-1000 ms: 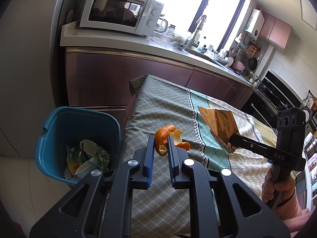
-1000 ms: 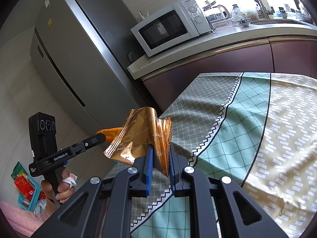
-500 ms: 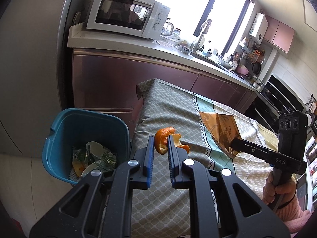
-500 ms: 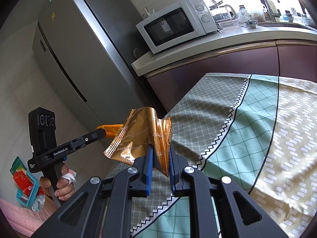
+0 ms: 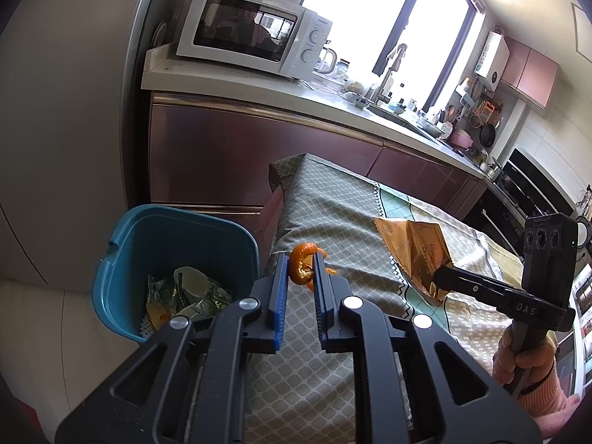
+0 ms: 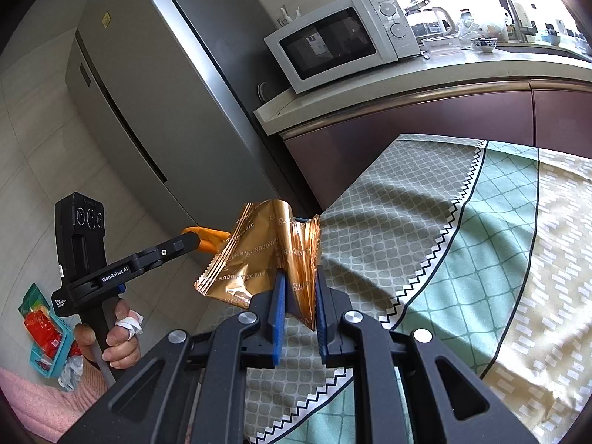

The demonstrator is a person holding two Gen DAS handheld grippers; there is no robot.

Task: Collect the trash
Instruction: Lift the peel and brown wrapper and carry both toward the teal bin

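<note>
Holding crumpled wrappers, the blue bin stands beside the table.

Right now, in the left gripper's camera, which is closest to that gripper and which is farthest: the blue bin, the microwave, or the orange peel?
1. Orange peel: pinched in the left gripper's jaws.
2. Blue bin: on the floor, lower left, beside the table.
3. Microwave: on the counter, far behind.

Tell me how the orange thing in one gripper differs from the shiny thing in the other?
The orange peel is small, curled and matte; the foil wrapper is bigger, flat-creased, glossy copper with printed lettering. The peel sits in the left gripper, the wrapper in the right gripper. Both are pinched and lifted off the table.
</note>
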